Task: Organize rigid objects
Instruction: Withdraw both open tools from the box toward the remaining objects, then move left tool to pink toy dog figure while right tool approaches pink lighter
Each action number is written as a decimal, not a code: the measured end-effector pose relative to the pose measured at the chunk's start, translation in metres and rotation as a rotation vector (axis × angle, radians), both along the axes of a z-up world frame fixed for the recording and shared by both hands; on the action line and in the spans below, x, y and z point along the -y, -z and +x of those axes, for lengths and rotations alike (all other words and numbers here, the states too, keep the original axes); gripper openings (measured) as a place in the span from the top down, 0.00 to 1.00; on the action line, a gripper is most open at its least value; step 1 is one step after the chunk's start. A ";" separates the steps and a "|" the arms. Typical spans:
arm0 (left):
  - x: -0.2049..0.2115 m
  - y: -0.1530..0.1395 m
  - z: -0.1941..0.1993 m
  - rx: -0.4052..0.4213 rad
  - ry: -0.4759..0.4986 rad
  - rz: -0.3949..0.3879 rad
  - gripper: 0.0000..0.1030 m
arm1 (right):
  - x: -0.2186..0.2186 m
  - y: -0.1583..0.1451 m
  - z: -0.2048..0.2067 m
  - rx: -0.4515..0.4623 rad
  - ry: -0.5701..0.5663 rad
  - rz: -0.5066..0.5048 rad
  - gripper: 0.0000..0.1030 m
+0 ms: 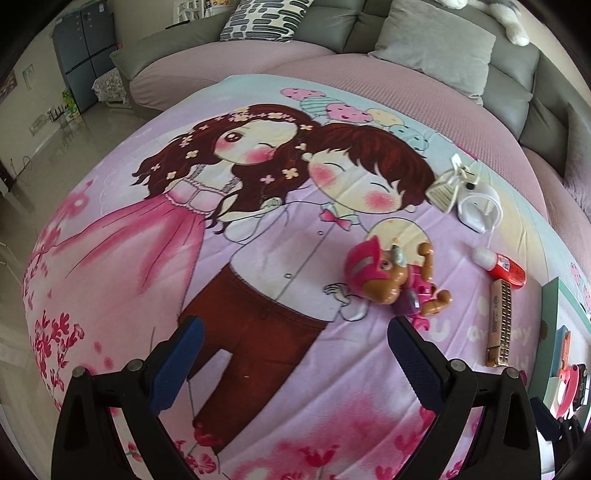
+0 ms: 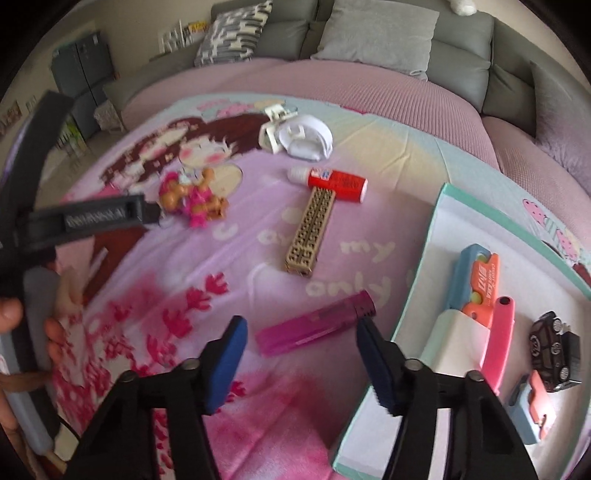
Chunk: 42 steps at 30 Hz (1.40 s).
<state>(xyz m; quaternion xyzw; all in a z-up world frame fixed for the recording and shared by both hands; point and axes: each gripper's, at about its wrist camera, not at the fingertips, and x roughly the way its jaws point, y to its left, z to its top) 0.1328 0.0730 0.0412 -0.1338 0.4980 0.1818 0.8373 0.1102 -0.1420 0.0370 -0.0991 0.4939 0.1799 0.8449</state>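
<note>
**Toys half sorted on the cartoon blanket**

So the setting was a living room with a grey sofa point(image 1: 424, 22) along the back, and in front of it a pink surface covered by a cartoon blanket point(image 1: 207, 236) with a girl and boy printed on it. That blanket was where all the stuff lay.

The left gripper point(image 1: 295, 347) hung over the blanket with its jaws spread wide and nothing between them. Just past its right finger lay a pink toy pup figure point(image 1: 391, 280), on its side as far as I could tell.

The right gripper point(image 2: 301, 334) was about half open, pointed down at a magenta lighter point(image 2: 314, 325) that lay flat on the blanket just ahead of the fingertips. The pads weren't touching it, so nothing was held.

Further back sat a tan harmonica point(image 2: 308, 232), with a red glue bottle point(image 2: 332, 182) right at its far end, and beyond that a white cup with a clip point(image 2: 303, 138) tipped over.

Off to the right was a shallow teal-edged box point(image 2: 424, 240) with a few things already inside: a blue and orange toy point(image 2: 476, 280), something pink, and a small black toy car point(image 2: 554, 350).
</note>
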 end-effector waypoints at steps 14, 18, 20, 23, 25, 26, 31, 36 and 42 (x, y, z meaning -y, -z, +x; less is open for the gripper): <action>-0.009 0.005 -0.002 -0.002 -0.012 -0.030 0.04 | -0.015 0.015 -0.009 -0.045 -0.060 -0.111 0.46; -0.007 0.005 -0.001 -0.006 -0.006 -0.027 0.04 | -0.018 0.016 -0.004 -0.034 -0.062 -0.090 0.52; -0.006 0.004 -0.001 -0.005 0.000 -0.025 0.04 | -0.019 0.016 -0.001 -0.037 -0.061 -0.056 0.54; -0.006 0.004 -0.001 -0.004 0.000 -0.021 0.04 | -0.025 0.013 0.002 -0.020 -0.073 -0.013 0.54; -0.006 0.004 -0.002 -0.005 -0.003 -0.021 0.04 | -0.029 0.012 0.005 -0.028 -0.082 0.029 0.54; -0.007 0.004 -0.002 -0.006 -0.005 -0.022 0.04 | -0.032 0.012 0.005 -0.020 -0.082 0.043 0.54; -0.009 0.006 -0.001 -0.009 -0.005 -0.024 0.04 | -0.040 0.010 0.003 -0.004 -0.102 0.039 0.54; -0.009 0.007 -0.001 -0.007 -0.005 -0.026 0.04 | -0.029 -0.001 0.005 0.059 -0.041 0.034 0.50; -0.009 0.009 -0.001 -0.008 -0.001 -0.035 0.04 | -0.014 0.004 0.016 0.061 0.037 0.018 0.31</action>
